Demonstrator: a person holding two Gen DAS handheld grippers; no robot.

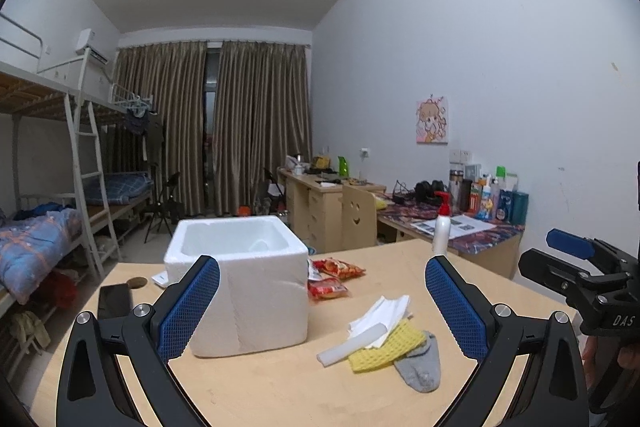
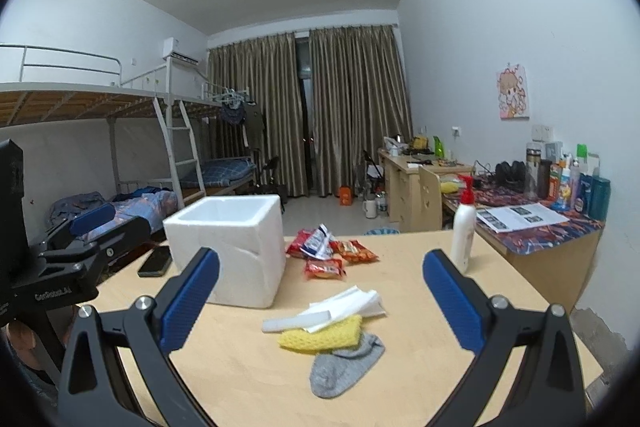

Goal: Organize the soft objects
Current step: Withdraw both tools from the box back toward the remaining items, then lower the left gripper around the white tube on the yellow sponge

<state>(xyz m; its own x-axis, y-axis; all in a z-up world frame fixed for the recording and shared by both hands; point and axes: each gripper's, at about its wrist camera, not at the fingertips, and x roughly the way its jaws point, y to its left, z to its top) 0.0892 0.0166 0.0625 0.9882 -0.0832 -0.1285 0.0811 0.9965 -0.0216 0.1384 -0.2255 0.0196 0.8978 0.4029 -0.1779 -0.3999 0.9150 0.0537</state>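
A pile of soft things lies on the wooden table (image 1: 280, 387): a grey sock (image 1: 420, 363) (image 2: 344, 363), a yellow waffle cloth (image 1: 386, 347) (image 2: 320, 335), white tissue (image 1: 384, 311) (image 2: 348, 301) and a white foam strip (image 1: 352, 345) (image 2: 296, 321). An open white foam box (image 1: 240, 279) (image 2: 228, 247) stands to their left. My left gripper (image 1: 322, 303) is open and empty, held above the table between box and pile. My right gripper (image 2: 320, 295) is open and empty, above the pile. Each gripper shows in the other's view, at the frame edge (image 1: 580, 267) (image 2: 80, 239).
Red snack packets (image 1: 332, 277) (image 2: 332, 255) lie behind the pile. A white pump bottle (image 1: 442, 227) (image 2: 464, 227) stands at the table's far right. A black phone (image 1: 115, 301) (image 2: 156, 261) lies left of the box. A cluttered desk (image 2: 540, 219) is beyond, bunk beds on the left.
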